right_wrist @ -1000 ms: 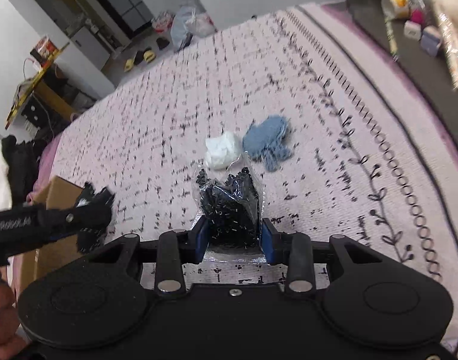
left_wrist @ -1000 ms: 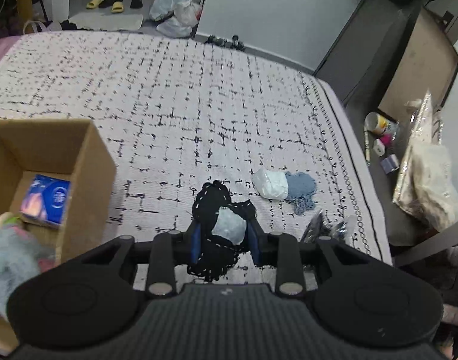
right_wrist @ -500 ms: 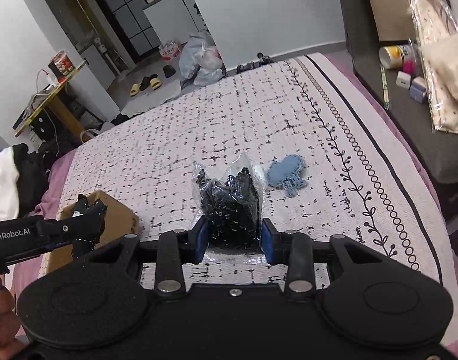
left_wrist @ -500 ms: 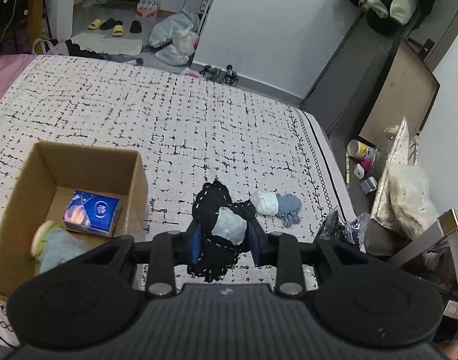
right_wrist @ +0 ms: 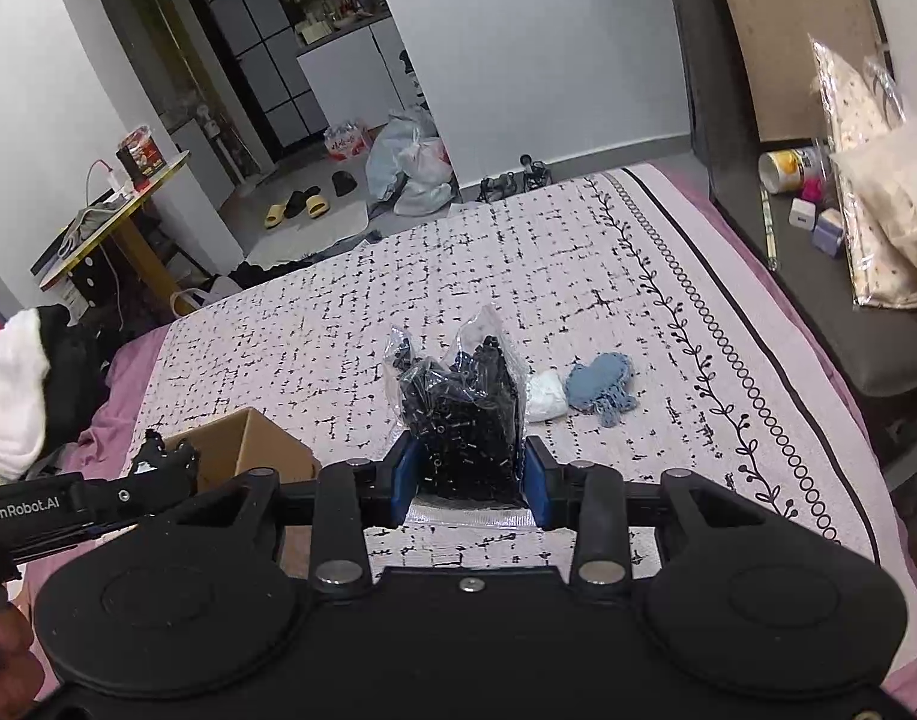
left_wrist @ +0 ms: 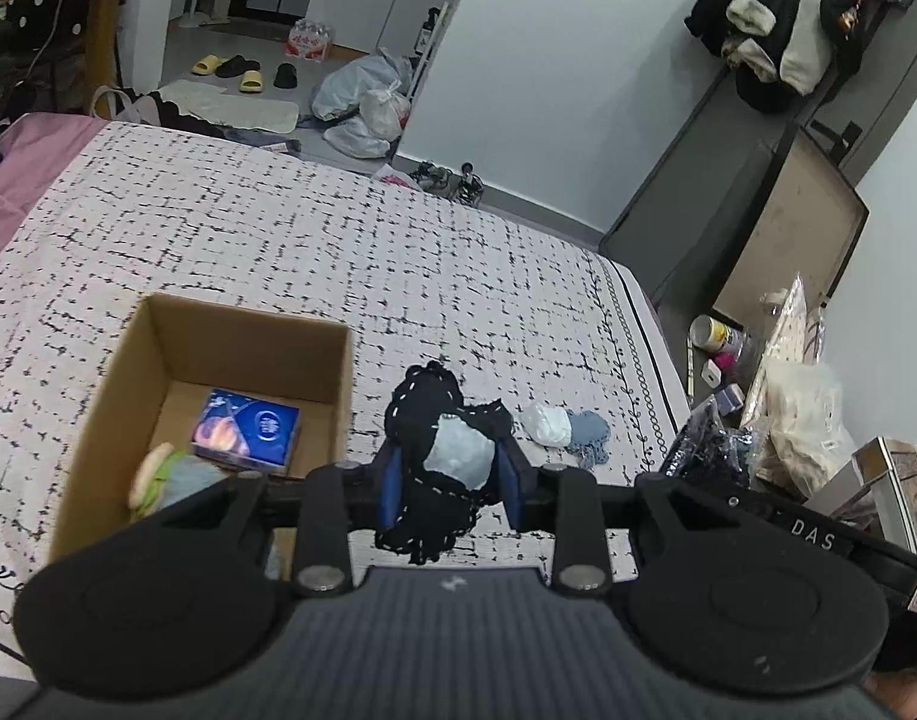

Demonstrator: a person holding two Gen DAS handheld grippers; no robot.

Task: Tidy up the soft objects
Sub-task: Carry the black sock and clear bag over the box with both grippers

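Above a patterned bed (left_wrist: 398, 252), the left gripper (left_wrist: 446, 480) pinches a limp black cloth (left_wrist: 425, 420) with a pale patch, its jaws nearly closed, beside an open cardboard box (left_wrist: 332, 384). The right gripper (right_wrist: 467, 480) clamps a crinkly clear bag of black pieces (right_wrist: 458, 408) by its lower end. Both loads look light and floppy; the slick bag could likely slip unless held low and firmly.

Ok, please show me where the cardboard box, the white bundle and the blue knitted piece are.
cardboard box (left_wrist: 338, 396), left wrist view, right wall.
white bundle (left_wrist: 547, 425), left wrist view, its middle.
blue knitted piece (right_wrist: 599, 381), right wrist view, main body.
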